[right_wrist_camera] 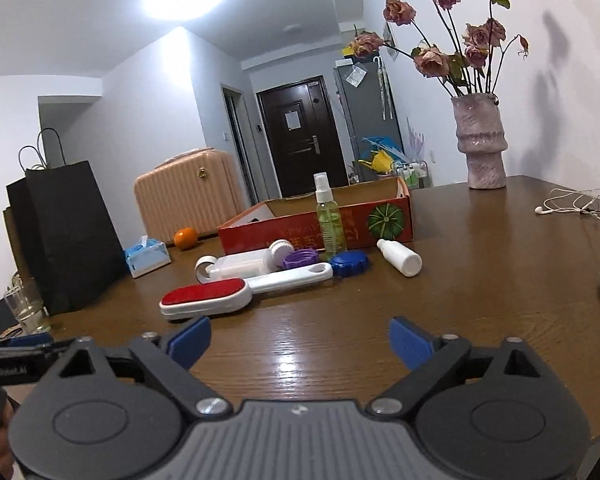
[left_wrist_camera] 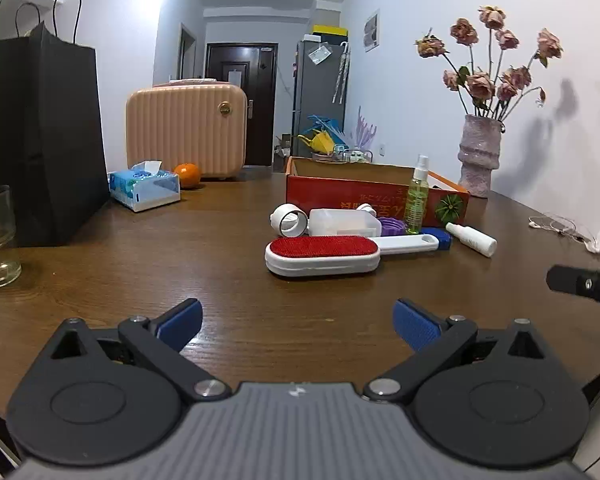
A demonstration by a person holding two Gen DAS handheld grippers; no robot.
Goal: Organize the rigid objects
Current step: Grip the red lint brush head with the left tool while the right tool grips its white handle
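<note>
Task barely begun, by the look of it: every loose item sits on the table (left_wrist_camera: 100,280) in front of the red cardboard box (left_wrist_camera: 340,196) at centre frame, none visibly inside it, though the box interior is mostly hidden. All sorting appears left to do.

Left gripper (left_wrist_camera: 298,322) at lower centre of its view, jaws spread wide, nothing between them. Right gripper (right_wrist_camera: 300,340) the same, wide and empty, bare wood between the blue ribbed pads.

Lint brush (left_wrist_camera: 324,255) nearest, flat on the table: white hard plastic, long handle, red fuzzy oval pad. Behind it a white tape roll (left_wrist_camera: 290,220), a clear frosted plastic box (left_wrist_camera: 342,220), a ridged purple cap (left_wrist_camera: 394,225) and a ridged blue cap (right_wrist_camera: 350,263). Green see-through spray bottle (left_wrist_camera: 417,196) upright just before the box. Small white bottle (left_wrist_camera: 472,239) on its side, right of centre. Table is glossy dark wood grain.
</note>
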